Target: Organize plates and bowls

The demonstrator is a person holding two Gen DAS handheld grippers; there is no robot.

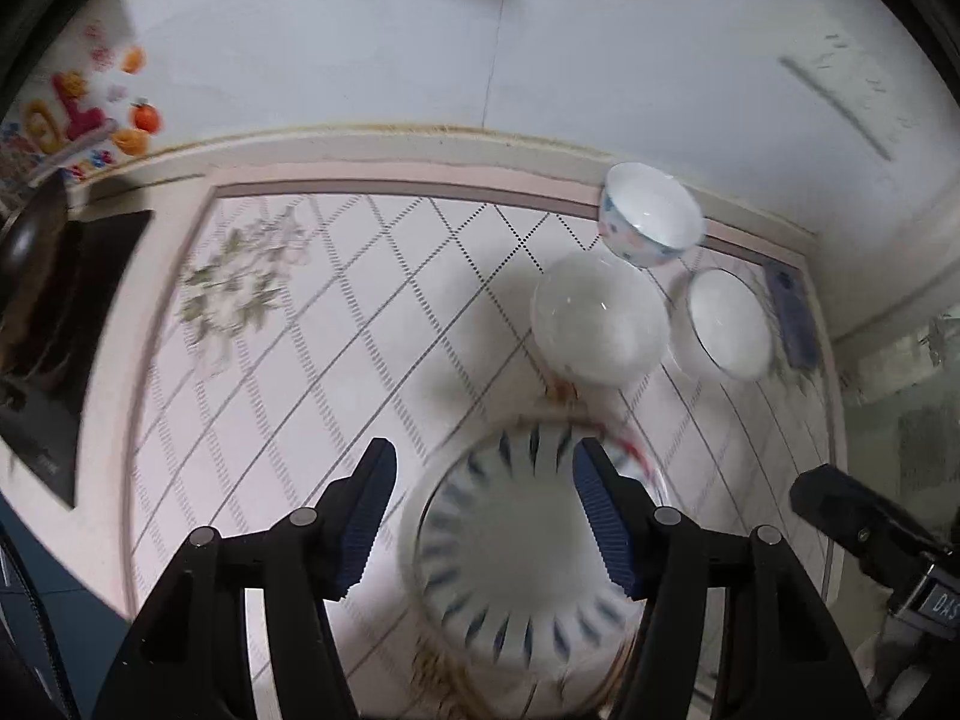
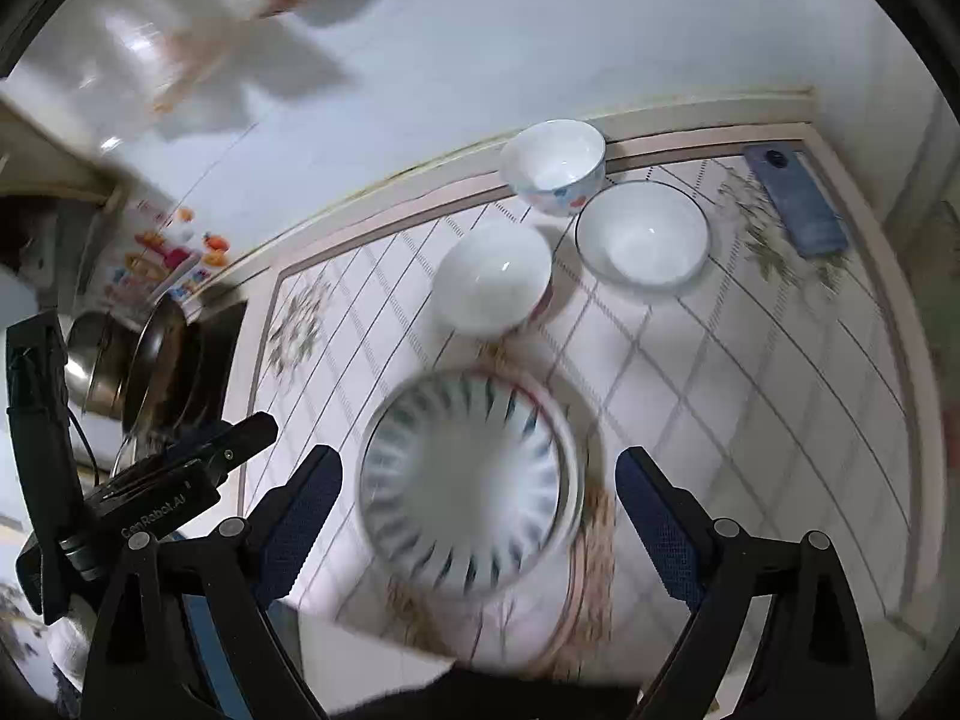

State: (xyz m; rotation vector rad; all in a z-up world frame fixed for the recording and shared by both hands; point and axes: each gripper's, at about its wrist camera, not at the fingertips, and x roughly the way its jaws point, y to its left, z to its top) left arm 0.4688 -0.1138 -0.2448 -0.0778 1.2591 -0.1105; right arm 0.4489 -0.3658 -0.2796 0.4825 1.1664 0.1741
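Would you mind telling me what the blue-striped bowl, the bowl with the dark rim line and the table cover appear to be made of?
The blue-striped bowl looks like glazed ceramic: opaque white with painted blue dashes, though blurred. The dark-rimmed bowl seems to be glossy ceramic or opal glass; a sharp highlight shows, and I cannot tell which. The table cover is probably printed vinyl or oilcloth: smooth, with a lattice pattern.
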